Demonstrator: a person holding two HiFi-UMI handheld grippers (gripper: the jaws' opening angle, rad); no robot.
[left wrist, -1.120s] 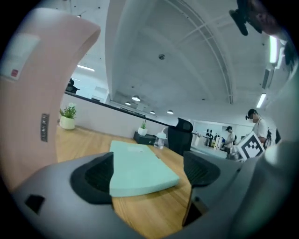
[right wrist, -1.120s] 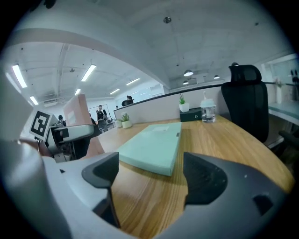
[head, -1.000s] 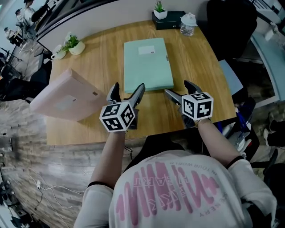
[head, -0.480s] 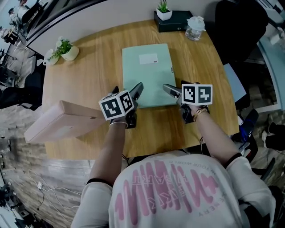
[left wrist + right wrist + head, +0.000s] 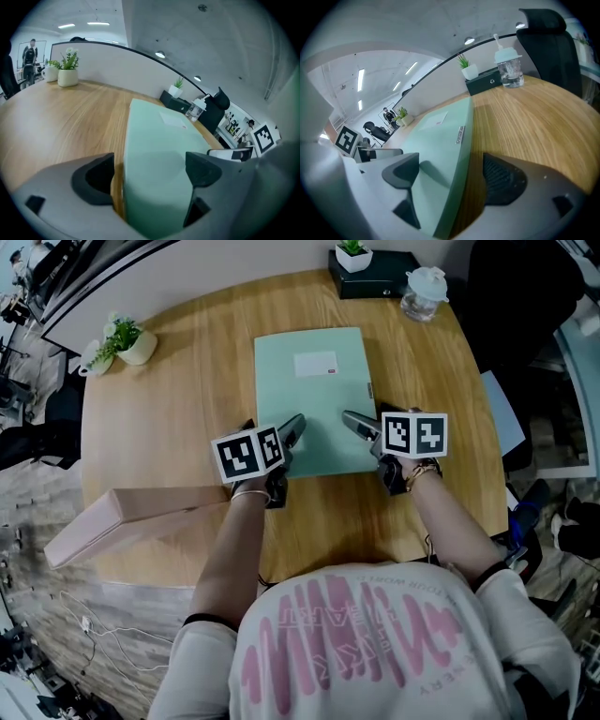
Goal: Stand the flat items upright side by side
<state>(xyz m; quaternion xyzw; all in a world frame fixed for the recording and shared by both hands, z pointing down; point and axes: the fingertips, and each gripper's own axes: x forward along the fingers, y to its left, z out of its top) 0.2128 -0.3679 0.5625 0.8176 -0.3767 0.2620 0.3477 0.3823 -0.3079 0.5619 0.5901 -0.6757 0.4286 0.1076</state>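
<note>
Both grippers have moved up to the near short edge of the green folder [image 5: 311, 395], which lay clear ahead of them a second ago. It lies flat mid-table [image 5: 187, 427], long axis running 12 to 6 o'clock. The left gripper [image 5: 272, 432] straddles its 7 o'clock corner and the right gripper [image 5: 367, 427] its 5 o'clock corner. Each has one jaw over the cover and one over bare wood beside the long edge. Both pairs stand apart, gripping nothing. Neither hand looks nearer, so raising it seems a two-handed job. A pink box [image 5: 131, 521] sits tilted at 8 o'clock by the table's edge.
</note>
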